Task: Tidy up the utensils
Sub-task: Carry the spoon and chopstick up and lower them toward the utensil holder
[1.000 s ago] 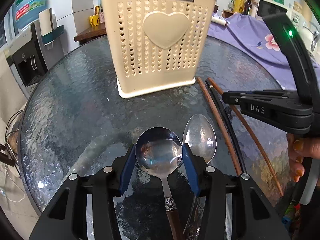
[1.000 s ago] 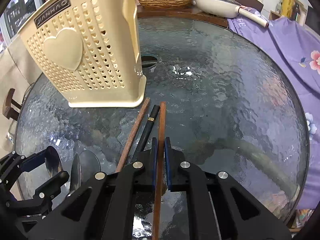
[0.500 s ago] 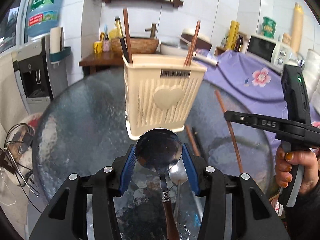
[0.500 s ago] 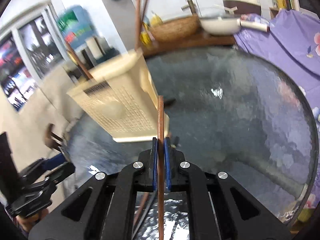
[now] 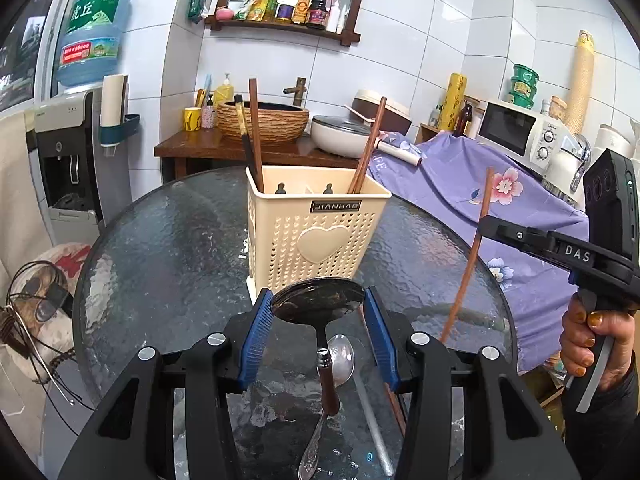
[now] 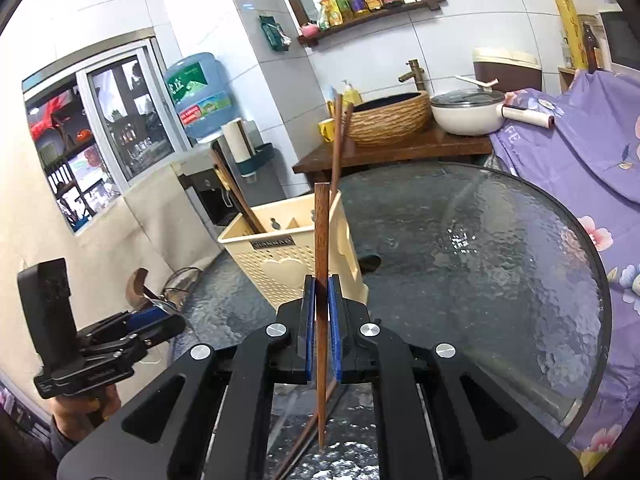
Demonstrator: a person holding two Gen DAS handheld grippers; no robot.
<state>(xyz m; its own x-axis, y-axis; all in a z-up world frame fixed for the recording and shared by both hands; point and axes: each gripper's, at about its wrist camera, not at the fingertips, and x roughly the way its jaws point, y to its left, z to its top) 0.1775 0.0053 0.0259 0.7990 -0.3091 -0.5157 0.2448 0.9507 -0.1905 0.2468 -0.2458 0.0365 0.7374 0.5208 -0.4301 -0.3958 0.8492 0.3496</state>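
A round table (image 5: 168, 248) with a dark, rippled glass top fills the middle of the left wrist view. A cream perforated utensil holder (image 5: 316, 236) stands on it at frame centre. At the lower centre a silver spoon (image 5: 340, 364) lies flat on the glass, with a brown chopstick (image 5: 394, 398) just to its right, partly hidden.

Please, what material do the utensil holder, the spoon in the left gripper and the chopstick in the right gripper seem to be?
Utensil holder: probably plastic, matte cream, with moulded perforations and a raised heart. Spoon: bowl looks like polished metal, since it reflects; its handle seems brown wood. Chopstick: apparently reddish-brown wood, smooth, though lacquered bamboo is possible.
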